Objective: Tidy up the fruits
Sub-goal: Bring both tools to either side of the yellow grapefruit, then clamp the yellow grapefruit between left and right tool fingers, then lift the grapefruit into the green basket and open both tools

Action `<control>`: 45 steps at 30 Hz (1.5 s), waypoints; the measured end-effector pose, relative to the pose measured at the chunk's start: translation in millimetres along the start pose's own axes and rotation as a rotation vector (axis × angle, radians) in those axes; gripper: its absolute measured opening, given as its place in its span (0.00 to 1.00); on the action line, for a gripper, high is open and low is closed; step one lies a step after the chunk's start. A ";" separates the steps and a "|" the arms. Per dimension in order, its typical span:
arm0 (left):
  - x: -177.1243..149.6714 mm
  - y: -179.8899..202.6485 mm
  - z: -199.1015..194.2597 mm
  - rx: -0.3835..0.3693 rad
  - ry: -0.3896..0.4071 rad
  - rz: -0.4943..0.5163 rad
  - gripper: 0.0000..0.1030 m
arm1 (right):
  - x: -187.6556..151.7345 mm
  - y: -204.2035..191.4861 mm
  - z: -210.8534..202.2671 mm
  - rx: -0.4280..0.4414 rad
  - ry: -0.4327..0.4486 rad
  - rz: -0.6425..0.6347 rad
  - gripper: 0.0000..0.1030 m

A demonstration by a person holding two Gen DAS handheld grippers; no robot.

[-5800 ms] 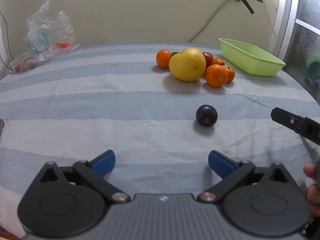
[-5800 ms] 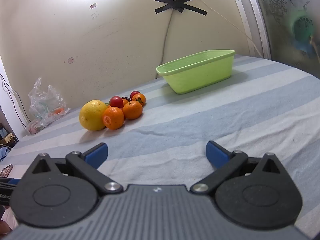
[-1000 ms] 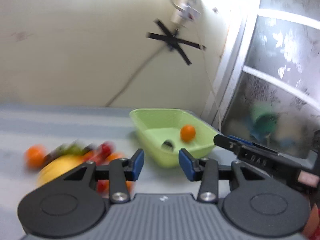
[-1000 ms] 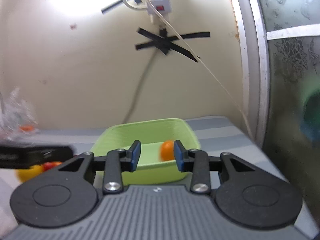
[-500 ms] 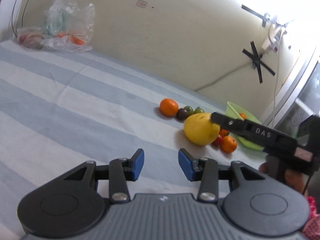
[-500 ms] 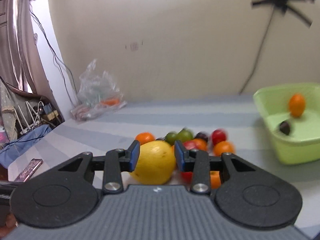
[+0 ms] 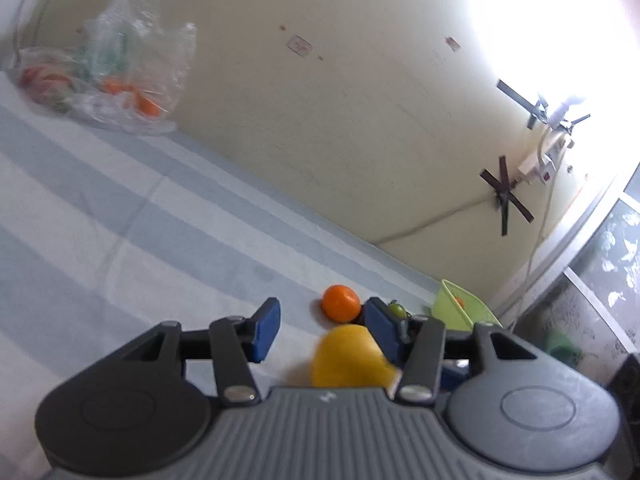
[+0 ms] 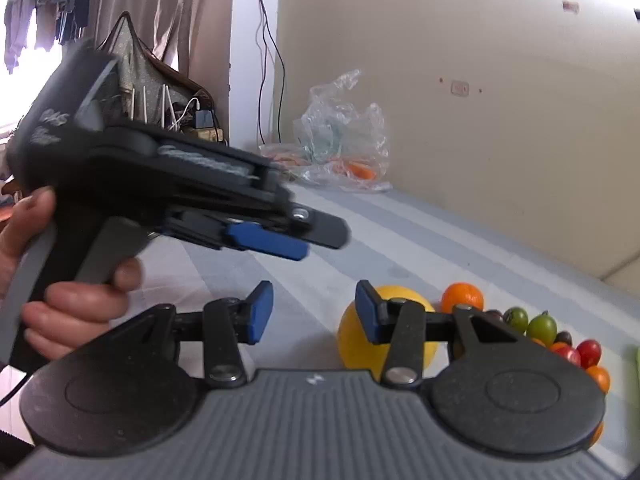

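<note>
Your left tool (image 7: 322,330) points slightly downward and is rolled, so the scene tilts in its own view. Its blue pads (image 7: 266,330) stand apart with nothing pressed between them, and the jaws have just been opening. Your right tool (image 8: 314,312) is angled down too, with its jaws also parted, empty and just opening. In the right wrist view, your left hand (image 8: 48,280) wraps the left tool's handle, fingers (image 8: 86,300) curled round the grip, held up on the left.
</note>
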State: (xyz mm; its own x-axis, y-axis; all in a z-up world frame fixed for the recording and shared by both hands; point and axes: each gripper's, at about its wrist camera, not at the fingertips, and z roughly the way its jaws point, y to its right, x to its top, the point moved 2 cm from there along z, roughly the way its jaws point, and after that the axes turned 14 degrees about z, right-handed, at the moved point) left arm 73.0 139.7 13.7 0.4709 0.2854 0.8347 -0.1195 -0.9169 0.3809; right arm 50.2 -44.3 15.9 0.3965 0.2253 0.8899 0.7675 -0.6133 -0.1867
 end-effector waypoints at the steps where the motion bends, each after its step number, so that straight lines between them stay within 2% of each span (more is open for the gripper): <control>1: 0.3 1.3 4.8 -0.014 -0.008 0.003 0.47 | 1.3 0.7 -3.4 -0.019 0.026 -0.005 0.51; 2: 0.0 2.2 8.1 -0.027 -0.012 0.006 0.47 | 1.7 2.8 -7.1 -0.038 0.052 0.000 0.55; 4: -2.0 5.5 13.8 -0.055 -0.014 0.017 0.50 | 0.9 13.6 -16.6 -0.075 0.086 0.038 0.75; 5: -3.3 7.0 15.5 -0.036 -0.003 0.035 0.50 | -0.5 19.3 -16.7 -0.091 0.083 0.056 0.75; 7: -5.8 6.9 22.1 -0.019 -0.022 0.050 0.48 | -2.3 26.9 -5.1 -0.111 0.031 0.065 0.75; 9: -8.1 0.2 24.9 -0.034 -0.034 0.014 0.48 | -2.3 30.8 15.0 -0.114 -0.020 0.063 0.75; 12: -10.1 -6.1 20.0 -0.012 -0.030 0.005 0.50 | 1.1 33.7 37.1 -0.079 -0.060 0.067 0.75; 15: -10.6 -8.2 10.3 -0.011 -0.025 0.014 0.51 | 1.5 32.7 50.8 -0.096 -0.091 0.047 0.74; 21: -13.2 6.8 9.9 -0.020 -0.045 0.094 0.54 | -7.2 30.7 48.2 -0.102 -0.093 0.047 0.75; 25: -17.7 11.6 19.8 -0.016 -0.088 0.097 0.52 | -7.7 34.8 47.0 -0.108 -0.087 0.066 0.74; 27: -21.9 14.1 21.7 -0.008 -0.087 0.103 0.54 | -8.7 34.9 46.4 -0.109 -0.083 0.060 0.65; 30: -20.0 26.1 22.4 0.011 -0.100 0.120 0.52 | -12.0 36.4 41.9 -0.107 -0.076 0.072 0.63; 33: -15.8 48.5 23.0 0.001 -0.099 0.158 0.51 | -12.0 41.8 29.9 -0.124 -0.055 0.110 0.63; 37: -7.8 97.3 38.4 -0.072 -0.095 0.231 0.51 | -11.5 56.8 -3.0 -0.182 0.024 0.129 0.63; 41: 6.4 158.0 69.3 -0.165 -0.089 0.302 0.51 | -4.7 91.2 -45.7 -0.288 0.106 0.156 0.63; 45: 18.1 216.2 121.1 -0.268 -0.099 0.369 0.51 | 2.9 137.3 -85.9 -0.421 0.184 0.177 0.63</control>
State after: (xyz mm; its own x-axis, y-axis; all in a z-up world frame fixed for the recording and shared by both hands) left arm 161.5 -87.1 63.0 0.4344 -0.0862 0.8966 -0.5105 -0.8437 0.1662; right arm 113.5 -192.9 28.6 0.3775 -0.0242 0.9257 0.4108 -0.8915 -0.1908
